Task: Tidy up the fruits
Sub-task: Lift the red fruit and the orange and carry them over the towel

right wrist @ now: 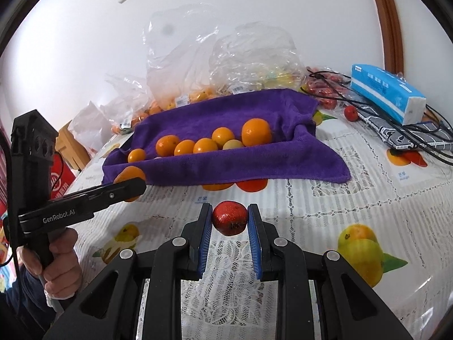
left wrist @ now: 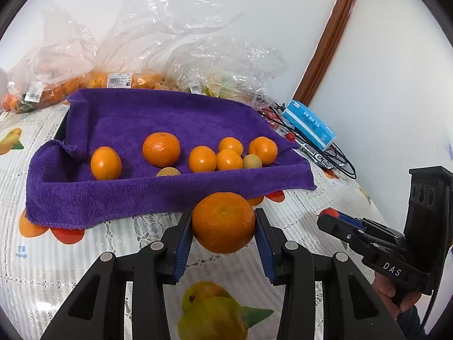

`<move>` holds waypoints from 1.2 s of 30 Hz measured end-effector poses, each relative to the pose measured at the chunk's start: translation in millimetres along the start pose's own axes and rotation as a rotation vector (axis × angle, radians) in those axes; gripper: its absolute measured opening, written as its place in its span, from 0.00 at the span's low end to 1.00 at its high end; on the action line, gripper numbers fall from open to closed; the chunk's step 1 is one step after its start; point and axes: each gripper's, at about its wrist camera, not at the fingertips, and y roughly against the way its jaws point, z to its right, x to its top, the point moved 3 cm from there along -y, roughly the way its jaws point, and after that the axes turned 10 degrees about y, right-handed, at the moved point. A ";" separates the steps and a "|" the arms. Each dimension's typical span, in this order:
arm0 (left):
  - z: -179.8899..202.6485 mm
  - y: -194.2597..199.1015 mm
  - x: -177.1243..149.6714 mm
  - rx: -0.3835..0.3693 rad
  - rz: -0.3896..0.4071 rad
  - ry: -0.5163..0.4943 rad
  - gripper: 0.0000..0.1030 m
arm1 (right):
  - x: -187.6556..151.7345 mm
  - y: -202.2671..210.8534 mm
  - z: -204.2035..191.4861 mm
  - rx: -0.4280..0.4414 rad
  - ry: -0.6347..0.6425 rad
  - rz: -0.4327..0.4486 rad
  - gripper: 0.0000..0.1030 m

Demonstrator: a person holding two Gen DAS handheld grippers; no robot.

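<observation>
My left gripper [left wrist: 223, 223] is shut on a large orange mandarin [left wrist: 223, 222], held above the tablecloth just in front of the purple-towel-lined tray [left wrist: 113, 198]. Several mandarins [left wrist: 161, 148] and two pale yellowish fruits [left wrist: 252, 161] lie in the tray. My right gripper [right wrist: 230, 218] is shut on a small red fruit [right wrist: 229, 217], held over the table in front of the tray [right wrist: 254, 170]. The right gripper shows at the right of the left wrist view [left wrist: 329, 216]; the left gripper with its mandarin [right wrist: 130, 177] shows at the left of the right wrist view.
Clear plastic bags of fruit [left wrist: 119, 79] stand behind the tray by the wall. A blue tissue pack [right wrist: 388, 96], black cables [right wrist: 424, 141] and loose red fruits [right wrist: 351, 112] lie at the right. The table has a fruit-print lace cloth [right wrist: 339, 198].
</observation>
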 end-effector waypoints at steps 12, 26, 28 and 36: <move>-1.8 5.1 1.0 0.005 0.020 0.011 0.39 | 1.5 7.4 5.9 -0.036 -0.028 0.036 0.24; -0.5 9.5 -0.1 0.021 0.041 -0.006 0.39 | 32.7 28.5 7.7 -0.086 -0.048 0.109 0.24; -1.6 12.9 0.8 0.030 0.054 -0.002 0.39 | 40.2 31.0 1.8 -0.085 -0.037 0.113 0.24; -6.2 30.8 8.5 0.084 0.109 0.009 0.39 | 67.3 44.3 -20.0 -0.110 0.035 0.134 0.24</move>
